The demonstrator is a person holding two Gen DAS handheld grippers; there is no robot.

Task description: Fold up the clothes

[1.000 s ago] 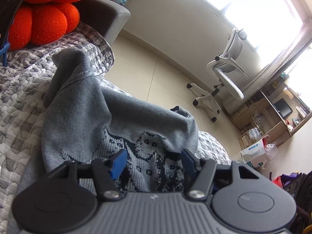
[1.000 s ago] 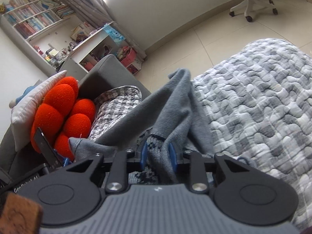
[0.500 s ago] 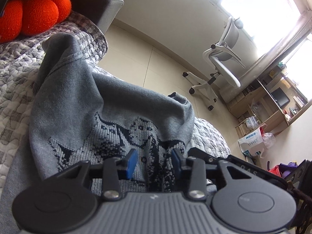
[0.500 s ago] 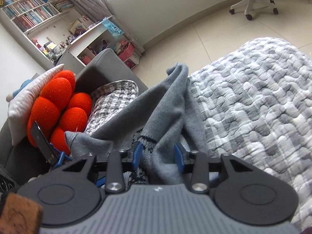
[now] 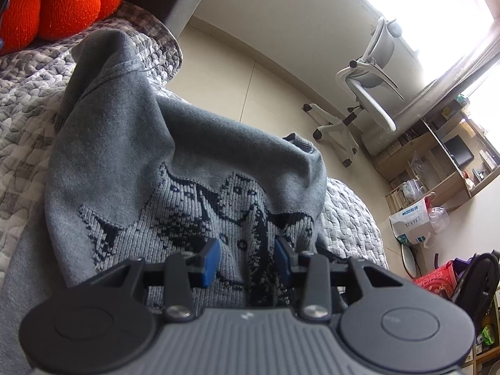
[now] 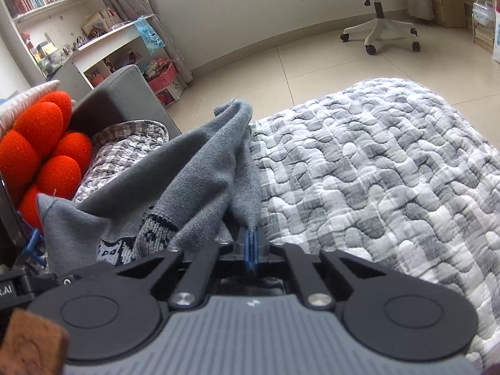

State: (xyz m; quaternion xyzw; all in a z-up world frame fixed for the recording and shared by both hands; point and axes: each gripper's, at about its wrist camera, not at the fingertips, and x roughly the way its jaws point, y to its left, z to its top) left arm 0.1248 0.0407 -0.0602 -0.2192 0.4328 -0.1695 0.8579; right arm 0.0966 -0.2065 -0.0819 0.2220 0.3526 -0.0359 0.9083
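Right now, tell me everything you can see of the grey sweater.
The grey sweater is a soft knit with a dark patterned band on a paler panel and a ribbed cuff. It lies rumpled and bunched on the quilted grey-checked bedspread. The right gripper is shut on one edge; the left gripper straddles a fold, jaws apart.

The sweater (image 5: 131, 168) hem is hidden behind the left gripper (image 5: 247, 261); the orange cushion (image 5: 62, 3) is cut off.

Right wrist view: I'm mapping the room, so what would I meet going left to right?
Orange cushion → grey sweater, pinched in the right gripper → quilted blanket → office chair at the back.
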